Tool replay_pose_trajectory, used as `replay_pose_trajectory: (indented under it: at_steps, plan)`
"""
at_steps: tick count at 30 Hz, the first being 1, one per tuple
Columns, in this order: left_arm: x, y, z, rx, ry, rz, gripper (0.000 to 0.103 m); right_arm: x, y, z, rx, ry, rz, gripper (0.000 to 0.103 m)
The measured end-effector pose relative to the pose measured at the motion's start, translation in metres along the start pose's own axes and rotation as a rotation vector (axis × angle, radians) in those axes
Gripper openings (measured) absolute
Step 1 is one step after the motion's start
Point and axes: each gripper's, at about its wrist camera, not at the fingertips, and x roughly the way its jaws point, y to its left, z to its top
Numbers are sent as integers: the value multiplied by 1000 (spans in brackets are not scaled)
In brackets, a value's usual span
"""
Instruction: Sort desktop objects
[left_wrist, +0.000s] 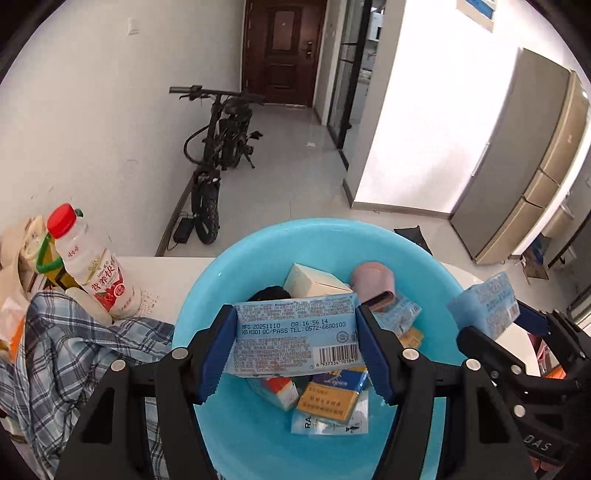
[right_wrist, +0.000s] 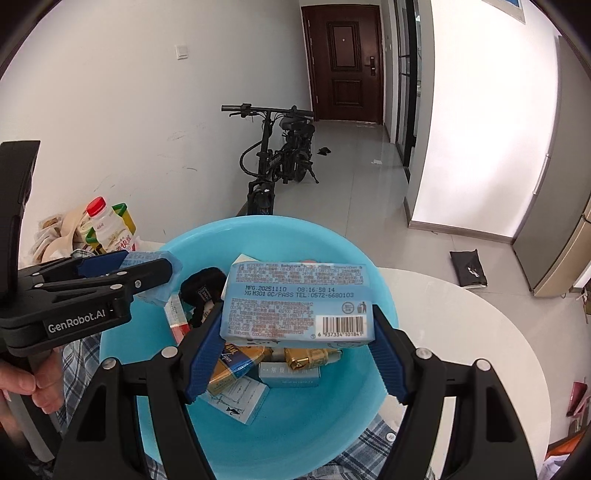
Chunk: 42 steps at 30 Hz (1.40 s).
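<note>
Holding one blue tissue pack each over the part-filled blue basin (left_wrist: 207, 295), the left gripper (left_wrist: 295, 332) and right gripper (right_wrist: 295, 325) left a bottle (left_wrist: 92, 269) and plaid cloth (left_wrist: 62, 350) unsorted at the counter's left edge.

**Hallway room with parked e-bike, bright right-hand wall**

A white wall (right_wrist: 110, 122) runs along the left, scuffed low down, with a light switch (right_wrist: 182, 51) mounted high. A black electric bike (left_wrist: 218, 147) stands parked against it on the pale glossy tiled floor (left_wrist: 295, 177). At the far end is a dark brown panelled door (right_wrist: 343, 62). Right of it stands a black-framed glass partition (left_wrist: 349, 74). A wall section (right_wrist: 491, 122) on the right glares with strong light. A grey-and-beige refrigerator (left_wrist: 517, 155) stands far right.
</note>
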Motion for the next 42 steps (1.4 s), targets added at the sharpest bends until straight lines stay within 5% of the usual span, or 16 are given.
replay_pose_trajectory:
  at_steps: [2, 10, 19, 22, 27, 42]
  plan:
    - [10, 3, 4, -20, 42, -17, 67, 4, -2, 4, 7, -2, -21, 72]
    - [18, 9, 21, -66, 5, 5, 67, 17, -18, 11, 105, 10, -38, 72]
    - [53, 0, 28, -4, 55, 95, 67, 48, -12, 9, 84, 79, -80, 72]
    - [58, -5, 25, 36, 68, 102, 67, 54, -12, 8, 138, 108, -24, 72]
    - [61, 9, 29, -27, 74, 74, 67, 61, 1, 5, 46, 119, -59, 72]
    - [97, -14, 41, 68, 125, 51, 67, 72, -2, 0, -4, 149, -6, 72]
